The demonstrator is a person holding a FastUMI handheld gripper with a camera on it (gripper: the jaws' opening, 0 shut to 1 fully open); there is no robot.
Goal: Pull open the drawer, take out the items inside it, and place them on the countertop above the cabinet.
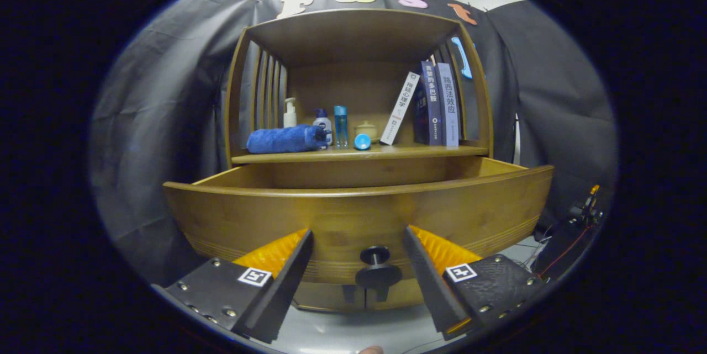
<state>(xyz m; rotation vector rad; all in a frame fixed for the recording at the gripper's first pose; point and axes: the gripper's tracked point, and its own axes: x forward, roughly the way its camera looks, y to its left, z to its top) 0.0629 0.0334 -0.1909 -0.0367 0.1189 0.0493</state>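
Drawer (359, 216) pulled out below countertop (359, 152). Gripper (358, 243) wide open, holding nothing, fingers either side of knob (377, 267) (apparently released). Drawer contents hidden behind front panel.

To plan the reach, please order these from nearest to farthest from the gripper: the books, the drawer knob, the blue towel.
From the open gripper:
1. Drawer knob, between the fingers, on the pulled-out drawer front.
2. Blue towel, rolled, at the shelf's front edge, left.
3. Books, standing farther back, right.
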